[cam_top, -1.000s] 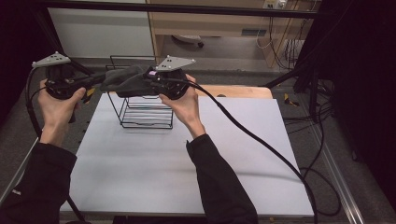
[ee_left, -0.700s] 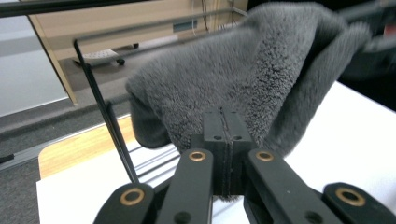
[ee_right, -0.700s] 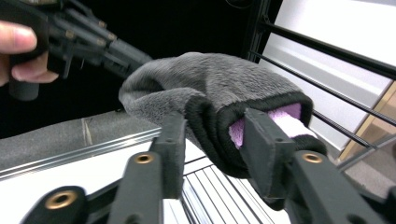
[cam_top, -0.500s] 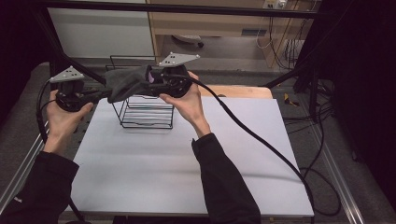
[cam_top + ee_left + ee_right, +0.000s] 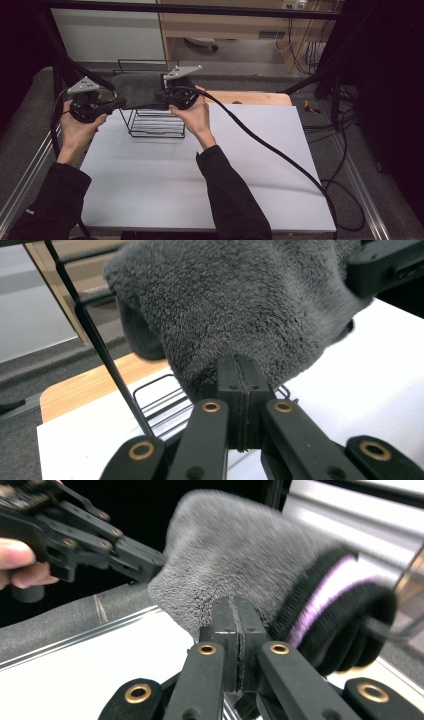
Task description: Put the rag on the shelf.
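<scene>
A grey fuzzy sock (image 5: 137,90) with a black cuff (image 5: 340,610) and a purple stripe hangs stretched between my two grippers, just above a black wire rack (image 5: 155,122). My left gripper (image 5: 121,102) is shut on one end of the sock (image 5: 240,305), its jaws (image 5: 242,365) pressed together on the fabric. My right gripper (image 5: 159,95) grips the sock (image 5: 235,545) near the cuff; its jaws (image 5: 234,605) have just been closing and now pinch the fabric. The left gripper (image 5: 155,562) also appears in the right gripper view, biting the sock's far edge.
The rack stands at the back left of a white table (image 5: 250,165), with a wooden board (image 5: 250,97) behind it. A thick cable (image 5: 270,150) trails from the right gripper across the table. A rack wire (image 5: 100,347) rises just left of the left jaws.
Both hands have sunk a little with the sock, and the left hand has shifted right toward the rack. The sock now hangs lower, over the rack's top.
</scene>
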A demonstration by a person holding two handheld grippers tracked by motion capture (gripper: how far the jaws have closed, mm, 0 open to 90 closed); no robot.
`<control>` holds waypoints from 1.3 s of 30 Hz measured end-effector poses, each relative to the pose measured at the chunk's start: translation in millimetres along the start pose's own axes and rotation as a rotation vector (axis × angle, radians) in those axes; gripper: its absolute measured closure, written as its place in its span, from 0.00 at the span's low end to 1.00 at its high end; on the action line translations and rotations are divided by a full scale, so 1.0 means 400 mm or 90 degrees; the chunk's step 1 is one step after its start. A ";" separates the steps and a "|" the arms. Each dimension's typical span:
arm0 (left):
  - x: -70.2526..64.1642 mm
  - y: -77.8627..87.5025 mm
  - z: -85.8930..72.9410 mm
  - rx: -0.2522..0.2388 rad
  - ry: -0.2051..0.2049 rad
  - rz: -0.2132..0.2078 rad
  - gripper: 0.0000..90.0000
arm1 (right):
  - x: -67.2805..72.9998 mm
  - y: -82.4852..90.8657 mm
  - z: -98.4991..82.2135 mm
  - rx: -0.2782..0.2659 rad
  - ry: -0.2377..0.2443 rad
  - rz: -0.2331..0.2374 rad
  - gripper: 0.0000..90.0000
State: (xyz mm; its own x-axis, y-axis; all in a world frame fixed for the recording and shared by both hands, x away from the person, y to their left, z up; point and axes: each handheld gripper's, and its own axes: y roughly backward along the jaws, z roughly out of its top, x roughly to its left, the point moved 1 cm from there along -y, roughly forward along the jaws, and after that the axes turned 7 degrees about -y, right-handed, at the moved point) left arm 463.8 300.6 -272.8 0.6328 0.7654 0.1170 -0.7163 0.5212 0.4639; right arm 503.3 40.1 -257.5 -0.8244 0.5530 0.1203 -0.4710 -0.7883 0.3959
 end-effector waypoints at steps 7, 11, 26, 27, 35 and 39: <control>0.008 -0.024 -0.013 -0.001 0.018 0.003 1.00 | -0.024 -0.022 -0.037 0.006 -0.015 -0.002 1.00; 0.001 -0.013 -0.010 -0.004 0.014 0.001 0.99 | -0.014 -0.010 -0.034 -0.008 -0.005 0.009 0.93; -0.052 0.074 -0.047 0.017 0.017 -0.007 0.56 | 0.018 0.128 -0.016 -0.003 -0.002 -0.002 0.41; -0.057 0.074 -0.055 0.021 0.017 -0.009 0.55 | 0.016 0.136 -0.021 0.004 -0.004 -0.005 0.37; -0.101 0.042 -0.129 0.055 0.007 -0.036 0.34 | -0.019 0.209 -0.091 0.009 -0.024 -0.041 0.16; -0.121 0.024 -0.158 0.063 0.003 -0.048 0.24 | -0.047 0.251 -0.141 0.008 -0.047 -0.055 0.08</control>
State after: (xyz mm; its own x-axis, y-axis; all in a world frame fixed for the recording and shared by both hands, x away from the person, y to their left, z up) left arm 407.7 292.2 -329.5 0.6815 0.7280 0.0744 -0.6343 0.5370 0.5562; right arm 453.9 -64.6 -271.3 -0.7560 0.6368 0.1515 -0.5346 -0.7342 0.4185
